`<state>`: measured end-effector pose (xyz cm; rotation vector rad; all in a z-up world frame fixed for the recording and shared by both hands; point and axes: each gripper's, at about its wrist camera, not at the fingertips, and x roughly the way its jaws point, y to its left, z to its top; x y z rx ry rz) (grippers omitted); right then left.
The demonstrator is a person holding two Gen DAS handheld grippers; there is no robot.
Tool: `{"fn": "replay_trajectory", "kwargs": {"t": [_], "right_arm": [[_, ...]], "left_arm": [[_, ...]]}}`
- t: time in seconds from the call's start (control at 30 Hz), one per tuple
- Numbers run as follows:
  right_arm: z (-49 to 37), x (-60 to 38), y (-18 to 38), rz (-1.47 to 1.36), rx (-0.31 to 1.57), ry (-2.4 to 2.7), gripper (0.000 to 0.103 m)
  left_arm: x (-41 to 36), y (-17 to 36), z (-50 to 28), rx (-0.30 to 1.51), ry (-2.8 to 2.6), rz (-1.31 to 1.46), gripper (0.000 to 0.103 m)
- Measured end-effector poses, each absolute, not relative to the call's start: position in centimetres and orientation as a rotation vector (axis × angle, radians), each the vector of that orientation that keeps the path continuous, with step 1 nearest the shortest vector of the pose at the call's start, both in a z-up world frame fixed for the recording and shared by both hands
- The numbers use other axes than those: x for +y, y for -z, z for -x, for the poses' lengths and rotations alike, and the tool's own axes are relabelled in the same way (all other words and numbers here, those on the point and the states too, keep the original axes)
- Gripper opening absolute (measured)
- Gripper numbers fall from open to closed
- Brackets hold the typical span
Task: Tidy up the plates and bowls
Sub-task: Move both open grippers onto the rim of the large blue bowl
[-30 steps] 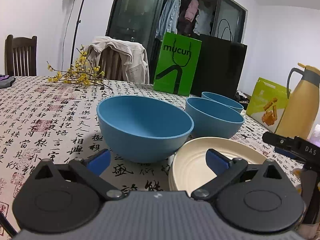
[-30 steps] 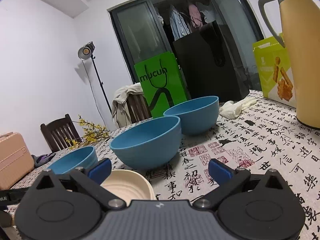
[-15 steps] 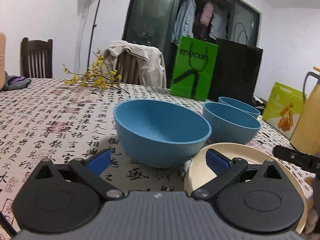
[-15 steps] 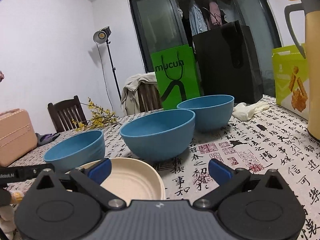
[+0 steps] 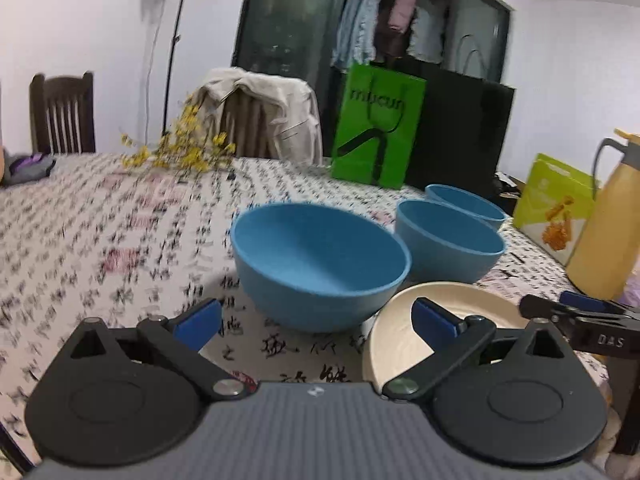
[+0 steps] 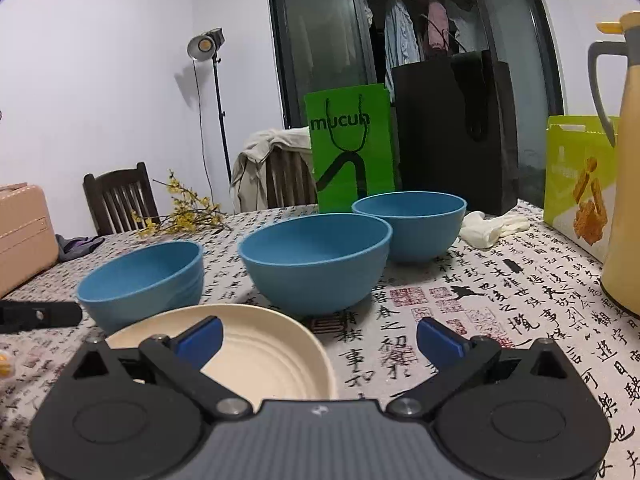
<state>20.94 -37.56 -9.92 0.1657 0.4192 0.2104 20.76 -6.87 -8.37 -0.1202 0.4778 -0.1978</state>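
White gloves [image 6: 494, 227], right view only

Your left wrist camera sits low over the table, looking forward past its own blue fingertips [image 5: 434, 317], close to the cream plate [image 5: 448, 300] and slightly left of it, facing the green bag [image 5: 376, 128] beyond the plate. Your right wrist camera looks from the plate's [image 6: 272, 344] near right side, equally low and close, toward that same green bag [image 6: 352, 152]. Both views share the plate, the three blue bowls behind it, the bag and the yellow flask to the plate's right.
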Motion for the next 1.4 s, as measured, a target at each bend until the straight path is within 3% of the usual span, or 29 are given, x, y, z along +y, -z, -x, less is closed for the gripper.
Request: {"fn": "replay_trajectory", "kwargs": {"t": [0.2,0.5,1.4], "right_arm": [[-19.8,-35.8,7.5,-0.161,0.383,-0.238,0.103],[-21.6,-33.2,5.0,-0.133,0.549,-0.392,0.103],[-30.5,-28.9,4.9,-0.19,0.794,-0.417,0.103]], "left_arm": [[-5.7,6.0,-19.3,0.493,0.236,0.146,0.103],[-4.0,4.7,-20.9,0.58,0.295,0.187,0.103],[-2.2,5.4,-30.4,0.741,0.188,0.192,0.103]]}}
